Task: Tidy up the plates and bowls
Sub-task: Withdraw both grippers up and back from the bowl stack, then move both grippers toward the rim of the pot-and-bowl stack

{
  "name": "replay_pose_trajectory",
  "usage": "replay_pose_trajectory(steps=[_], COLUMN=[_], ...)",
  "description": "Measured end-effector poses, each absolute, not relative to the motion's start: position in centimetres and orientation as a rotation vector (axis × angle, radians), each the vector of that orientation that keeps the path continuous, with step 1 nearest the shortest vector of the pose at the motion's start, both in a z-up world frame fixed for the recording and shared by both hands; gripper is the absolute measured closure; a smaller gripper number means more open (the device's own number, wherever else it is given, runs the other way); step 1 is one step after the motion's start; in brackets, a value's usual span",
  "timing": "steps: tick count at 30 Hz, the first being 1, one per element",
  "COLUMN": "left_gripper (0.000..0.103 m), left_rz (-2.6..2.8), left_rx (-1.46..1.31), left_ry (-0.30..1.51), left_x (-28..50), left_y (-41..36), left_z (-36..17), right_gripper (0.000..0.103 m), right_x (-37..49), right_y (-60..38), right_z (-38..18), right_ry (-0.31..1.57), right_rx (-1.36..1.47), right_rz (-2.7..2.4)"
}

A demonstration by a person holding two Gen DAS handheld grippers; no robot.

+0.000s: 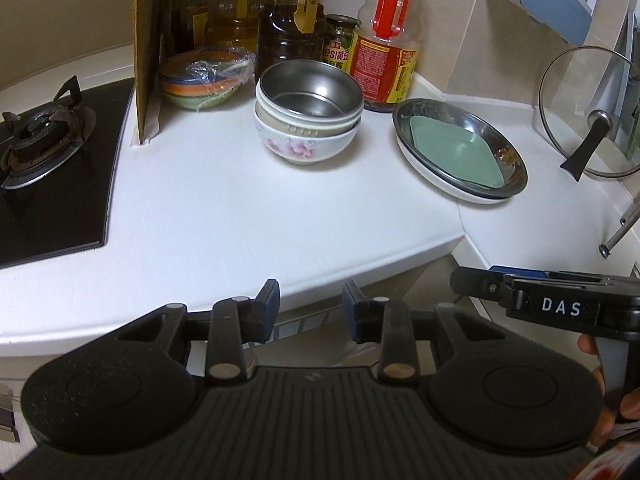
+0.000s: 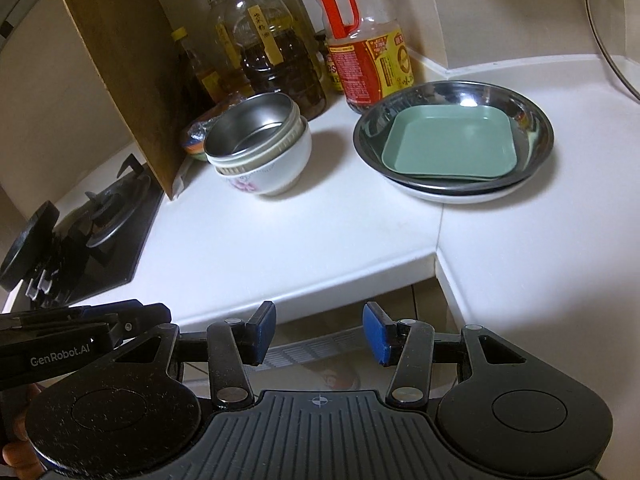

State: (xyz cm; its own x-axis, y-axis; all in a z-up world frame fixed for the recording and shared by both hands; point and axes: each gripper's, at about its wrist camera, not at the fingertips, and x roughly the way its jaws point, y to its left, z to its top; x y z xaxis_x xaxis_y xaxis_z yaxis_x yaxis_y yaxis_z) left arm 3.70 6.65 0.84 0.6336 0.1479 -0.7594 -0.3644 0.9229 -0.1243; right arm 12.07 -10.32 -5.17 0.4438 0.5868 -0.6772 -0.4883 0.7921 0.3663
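On the white counter (image 1: 224, 200) a steel bowl (image 1: 310, 90) sits nested in a white bowl with pink flowers (image 1: 300, 146). To its right a green square plate (image 1: 456, 148) lies in a steel plate (image 1: 512, 168) on a white plate. The right wrist view has the same bowl stack (image 2: 256, 140) and green plate (image 2: 448, 144) in the steel plate (image 2: 536, 136). My left gripper (image 1: 310, 306) hangs open and empty off the counter's front edge. My right gripper (image 2: 318, 332) is also open and empty, short of the edge.
Oil and sauce bottles (image 1: 384, 40) line the back wall. A wrapped stack of coloured bowls (image 1: 204, 76) sits beside a wooden board (image 1: 150, 40). A gas hob (image 1: 44, 132) lies at the left, a glass pot lid (image 1: 588, 116) at the right.
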Motion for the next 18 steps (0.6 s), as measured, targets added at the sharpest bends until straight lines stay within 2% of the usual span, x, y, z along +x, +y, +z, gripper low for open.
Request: replay_pose_trajectory(steps=[18], left_gripper=[0.073], left_rz=[0.324], left_rx=[-0.275], left_ry=[0.827], left_x=[2.5], left_y=[3.8], left_z=[1.2], right_gripper=[0.054], right_x=[10.8], right_y=[-13.6], right_z=[-5.1], right_ry=[0.876], right_rx=[0.132], right_rz=[0.662])
